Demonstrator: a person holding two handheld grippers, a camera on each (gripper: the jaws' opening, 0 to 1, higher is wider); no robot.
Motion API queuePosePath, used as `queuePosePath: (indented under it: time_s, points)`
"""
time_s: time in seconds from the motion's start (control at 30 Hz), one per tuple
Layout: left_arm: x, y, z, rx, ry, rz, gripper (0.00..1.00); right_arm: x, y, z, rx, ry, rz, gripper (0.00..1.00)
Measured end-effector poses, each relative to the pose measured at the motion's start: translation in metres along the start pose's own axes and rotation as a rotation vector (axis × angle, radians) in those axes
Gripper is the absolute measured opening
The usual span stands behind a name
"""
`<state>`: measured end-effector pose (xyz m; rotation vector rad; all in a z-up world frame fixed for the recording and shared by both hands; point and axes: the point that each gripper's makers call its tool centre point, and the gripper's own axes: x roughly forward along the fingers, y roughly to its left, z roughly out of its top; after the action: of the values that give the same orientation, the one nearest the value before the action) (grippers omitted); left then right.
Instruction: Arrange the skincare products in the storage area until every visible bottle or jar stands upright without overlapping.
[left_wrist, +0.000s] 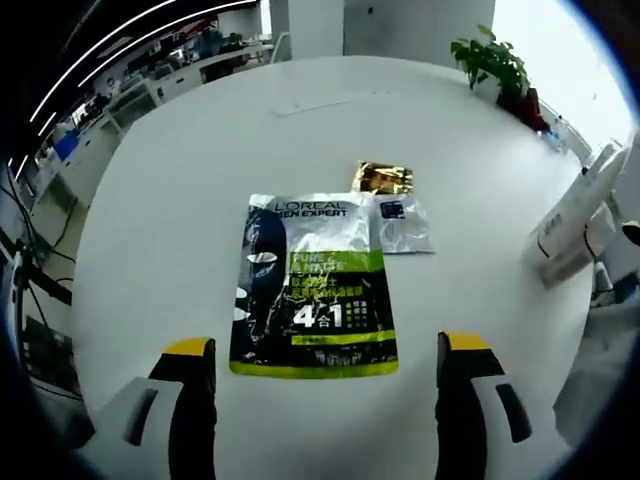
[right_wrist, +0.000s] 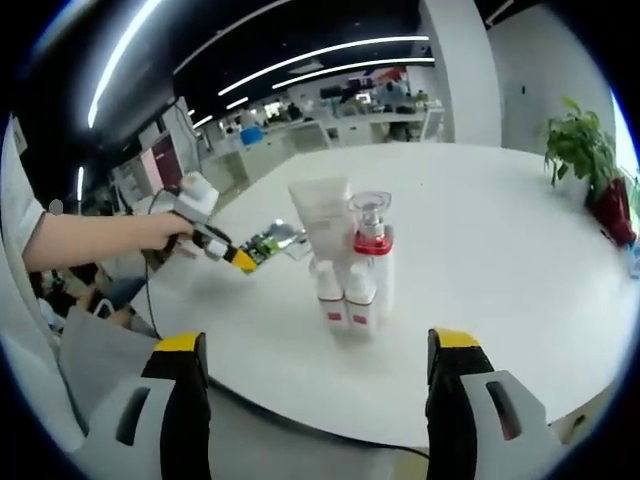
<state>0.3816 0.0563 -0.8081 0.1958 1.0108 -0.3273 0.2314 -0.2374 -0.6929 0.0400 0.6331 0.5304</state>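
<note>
Two grippers hover over a round white table (left_wrist: 160, 200), each with jaws spread wide and grasping nothing: the left gripper (left_wrist: 327, 360) above a flat L'Oréal Men Expert sachet pack (left_wrist: 312, 288), beside which lie a small silver sachet (left_wrist: 402, 223) and a gold sachet (left_wrist: 382, 178). Ahead of the right gripper (right_wrist: 318, 360), a white tube (right_wrist: 322, 218), a clear-capped pump bottle with a red collar (right_wrist: 372, 245) and two small white bottles (right_wrist: 344, 297) stand upright, clustered together. Potted plants (left_wrist: 492, 62) sit at the table's far edge.

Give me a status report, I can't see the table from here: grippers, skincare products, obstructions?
Left hand-held gripper open over flat L'Oreal pouch. Right hand-held gripper open, empty. Bottles and tube upright, clustered. Two small sachets beside pouch.
</note>
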Motion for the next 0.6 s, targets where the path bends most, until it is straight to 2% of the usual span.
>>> queuePosePath:
  time_s: [0.27, 0.47, 0.5, 0.6]
  points:
    - [0.018, 0.011, 0.005, 0.024, 0.037, -0.003, 0.85, 0.000, 0.001, 0.000, -0.008, 0.004, 0.001, 0.89]
    - [0.033, 0.021, 0.016, 0.037, 0.064, -0.010, 0.85, 0.001, 0.001, -0.001, -0.006, 0.007, 0.004, 0.89]
    - [0.030, 0.019, 0.011, 0.037, 0.072, -0.005, 0.85, 0.001, 0.001, -0.001, -0.006, 0.008, 0.004, 0.88]
    - [0.035, 0.020, 0.011, 0.040, 0.112, -0.009, 0.86, 0.001, 0.001, -0.001, -0.005, 0.011, 0.006, 0.88]
